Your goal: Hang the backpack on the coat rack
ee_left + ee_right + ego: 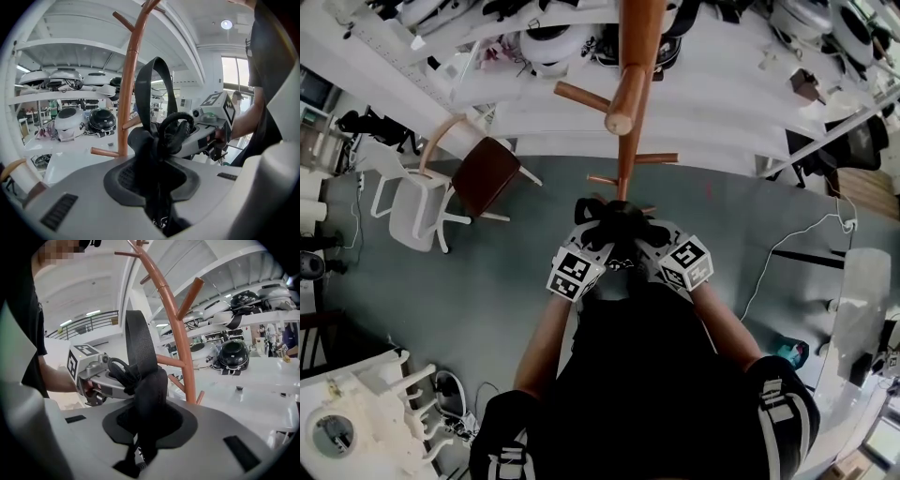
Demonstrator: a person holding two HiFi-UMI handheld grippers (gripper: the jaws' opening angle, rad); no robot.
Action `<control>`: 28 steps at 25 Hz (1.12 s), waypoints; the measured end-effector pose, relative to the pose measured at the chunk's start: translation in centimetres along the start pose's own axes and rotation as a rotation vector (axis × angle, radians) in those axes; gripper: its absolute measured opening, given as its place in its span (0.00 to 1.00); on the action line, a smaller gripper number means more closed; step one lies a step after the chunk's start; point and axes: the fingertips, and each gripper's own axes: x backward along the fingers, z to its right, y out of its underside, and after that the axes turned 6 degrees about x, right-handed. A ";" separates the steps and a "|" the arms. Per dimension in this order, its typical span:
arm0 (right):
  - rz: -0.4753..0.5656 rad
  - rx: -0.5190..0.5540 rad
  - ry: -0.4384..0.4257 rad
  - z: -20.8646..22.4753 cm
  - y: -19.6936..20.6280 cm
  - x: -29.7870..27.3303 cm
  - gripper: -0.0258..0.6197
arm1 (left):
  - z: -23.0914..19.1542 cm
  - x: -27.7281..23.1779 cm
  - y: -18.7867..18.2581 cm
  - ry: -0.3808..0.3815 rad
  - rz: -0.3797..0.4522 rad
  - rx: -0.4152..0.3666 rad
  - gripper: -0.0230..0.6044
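Note:
The wooden coat rack (628,112) stands just ahead of me, its pegs (581,97) sticking out to the sides. I hold the black backpack (617,217) bunched up close to the pole. The left gripper (598,223) and right gripper (649,230) sit side by side, each shut on the backpack's black fabric. In the left gripper view the jaws (154,183) pinch the fabric, and a strap loop (157,84) rises beside the pole (129,93). The right gripper (147,427) clamps the same webbing (138,338) in its own view, with the rack (180,348) right behind.
A brown chair (487,173) and a white chair (417,211) stand on the grey floor to the left. White shelves with helmets (553,42) run behind the rack. A cable (778,253) trails toward a white desk (853,309) at the right.

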 end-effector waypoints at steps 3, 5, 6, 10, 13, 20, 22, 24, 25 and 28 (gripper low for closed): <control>-0.011 0.006 -0.010 1.0 0.4 -0.7 0.17 | -0.7 -0.9 0.4 -0.017 -0.012 0.014 0.18; -0.018 0.006 -0.016 1.4 0.7 -1.1 0.17 | -1.1 -1.3 0.7 -0.026 -0.020 0.022 0.18; -0.020 0.006 -0.019 1.6 0.8 -1.2 0.17 | -1.3 -1.5 0.7 -0.030 -0.022 0.025 0.18; -0.031 0.005 -0.025 2.7 1.1 -1.7 0.17 | -1.9 -2.6 0.8 -0.038 -0.030 0.029 0.18; -0.042 0.005 -0.028 3.3 1.5 -2.0 0.17 | -2.3 -3.2 1.0 -0.043 -0.039 0.034 0.18; -0.067 0.050 -0.039 4.3 2.4 -3.0 0.17 | -3.2 -4.3 1.8 -0.054 -0.060 0.050 0.18; -0.070 0.050 -0.044 4.7 2.8 -3.3 0.17 | -3.4 -4.8 2.0 -0.054 -0.063 0.061 0.18; -0.075 0.034 -0.045 5.2 3.4 -3.6 0.17 | -3.7 -5.4 2.4 -0.054 -0.071 0.069 0.18; -0.080 0.031 -0.043 5.4 3.7 -3.7 0.17 | -3.8 -5.7 2.7 -0.054 -0.077 0.070 0.18; -0.091 0.017 -0.043 5.9 4.3 -4.1 0.17 | -4.1 -6.4 3.3 -0.055 -0.093 0.073 0.18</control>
